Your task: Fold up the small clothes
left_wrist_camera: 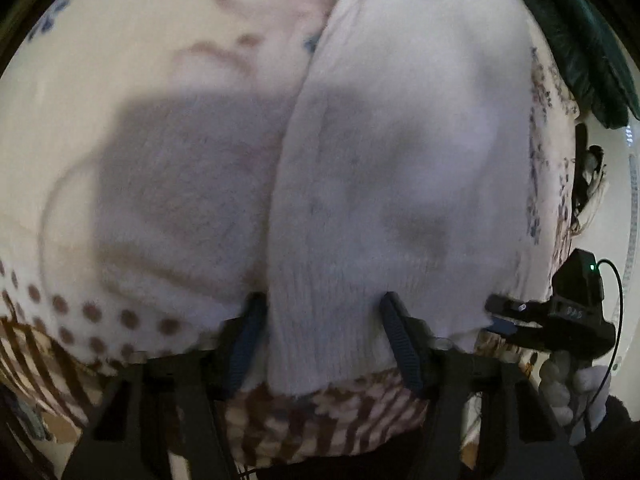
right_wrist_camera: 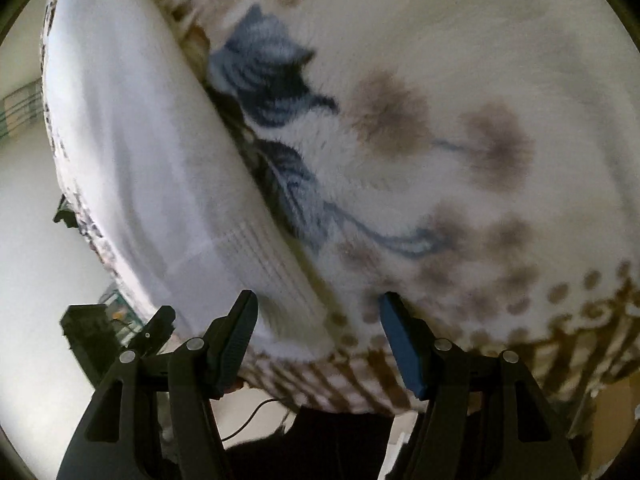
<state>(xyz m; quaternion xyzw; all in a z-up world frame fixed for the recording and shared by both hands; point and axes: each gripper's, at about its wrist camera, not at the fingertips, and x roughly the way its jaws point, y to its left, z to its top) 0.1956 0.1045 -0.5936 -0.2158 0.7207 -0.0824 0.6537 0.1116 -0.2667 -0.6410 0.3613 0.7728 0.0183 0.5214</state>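
Note:
A white knitted garment (left_wrist_camera: 400, 140) lies lengthwise on a fleecy blanket (left_wrist_camera: 120, 60) printed with brown dots and blue flowers. Its ribbed end (left_wrist_camera: 320, 320) sits between the fingers of my left gripper (left_wrist_camera: 322, 320), whose jaws stand apart, the pads not pressing the cloth. In the right wrist view the same garment (right_wrist_camera: 140, 160) runs along the left. My right gripper (right_wrist_camera: 320, 320) is open over the garment's ribbed corner (right_wrist_camera: 272, 280) and the blanket (right_wrist_camera: 440, 80). From the left wrist view, the right gripper (left_wrist_camera: 496, 316) shows at the garment's right edge, held by a gloved hand (left_wrist_camera: 572, 380).
A dark green cloth (left_wrist_camera: 580, 40) lies at the blanket's far right corner. The blanket's striped brown border (left_wrist_camera: 320, 420) hangs over the near edge. Pale floor (right_wrist_camera: 32, 220) lies beyond the left side in the right wrist view. A black cable (left_wrist_camera: 618, 320) trails from the right gripper.

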